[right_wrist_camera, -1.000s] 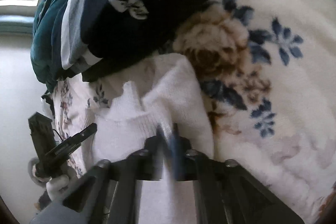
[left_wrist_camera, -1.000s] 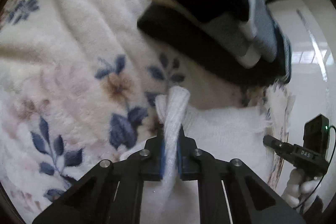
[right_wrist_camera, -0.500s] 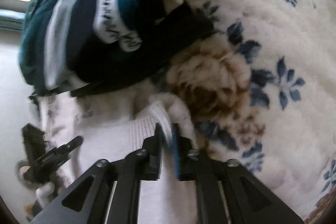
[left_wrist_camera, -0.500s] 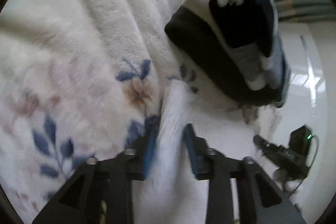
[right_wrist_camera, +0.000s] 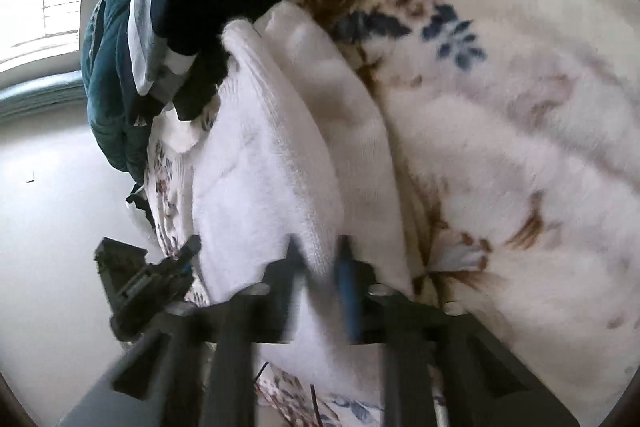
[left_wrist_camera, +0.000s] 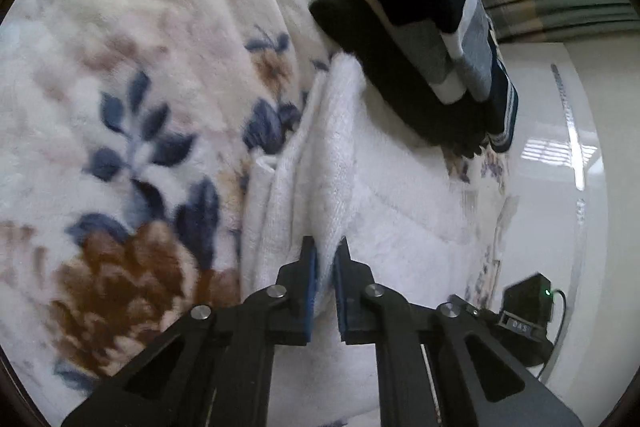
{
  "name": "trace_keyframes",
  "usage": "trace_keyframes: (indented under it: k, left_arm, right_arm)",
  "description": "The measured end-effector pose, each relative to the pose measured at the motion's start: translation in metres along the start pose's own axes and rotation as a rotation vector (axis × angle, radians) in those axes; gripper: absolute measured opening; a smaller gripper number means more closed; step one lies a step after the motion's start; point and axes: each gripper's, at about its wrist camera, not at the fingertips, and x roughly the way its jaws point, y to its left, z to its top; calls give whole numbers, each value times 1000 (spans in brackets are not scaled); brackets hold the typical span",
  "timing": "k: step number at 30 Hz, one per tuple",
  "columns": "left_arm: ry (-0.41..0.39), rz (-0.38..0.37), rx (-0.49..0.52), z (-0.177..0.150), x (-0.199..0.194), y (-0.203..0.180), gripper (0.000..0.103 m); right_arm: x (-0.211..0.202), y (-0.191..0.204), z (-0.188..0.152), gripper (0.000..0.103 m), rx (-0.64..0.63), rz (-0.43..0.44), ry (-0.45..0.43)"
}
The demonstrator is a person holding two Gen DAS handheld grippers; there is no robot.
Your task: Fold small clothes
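Note:
A small white knit garment (left_wrist_camera: 336,155) lies folded on a floral fleece blanket (left_wrist_camera: 120,67), its fold running toward the stack of dark clothes. My left gripper (left_wrist_camera: 325,259) is shut on the near edge of the white garment. In the right wrist view the same white garment (right_wrist_camera: 296,131) lies doubled over. My right gripper (right_wrist_camera: 320,255) has its jaws a little apart around the garment's ribbed edge; the frame is blurred there.
A stack of folded dark clothes (left_wrist_camera: 424,39) with navy, grey and teal stripes sits at the blanket's far edge and also shows in the right wrist view (right_wrist_camera: 172,7). Glossy white floor (left_wrist_camera: 560,187) lies beyond the bed edge. The other gripper's body (right_wrist_camera: 140,279) shows at lower left.
Both grippers have carried the white garment's edge forward toward the dark stack, laying it over itself. The right jaws have parted slightly.

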Motion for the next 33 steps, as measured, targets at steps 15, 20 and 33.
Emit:
trace_keyframes:
  k: [15,20,33]
  left_arm:
    - [62,-164,-44,-5,13,37,63]
    - [174,-258,-63,-9,52,58,63]
    - [129,-406,-41,-5,26,16,31]
  right_arm:
    - [6,15,27,80,-44,-19,-22]
    - [50,-8,32,91,-31,63,153]
    - [89,15,31,43,-18,212,118]
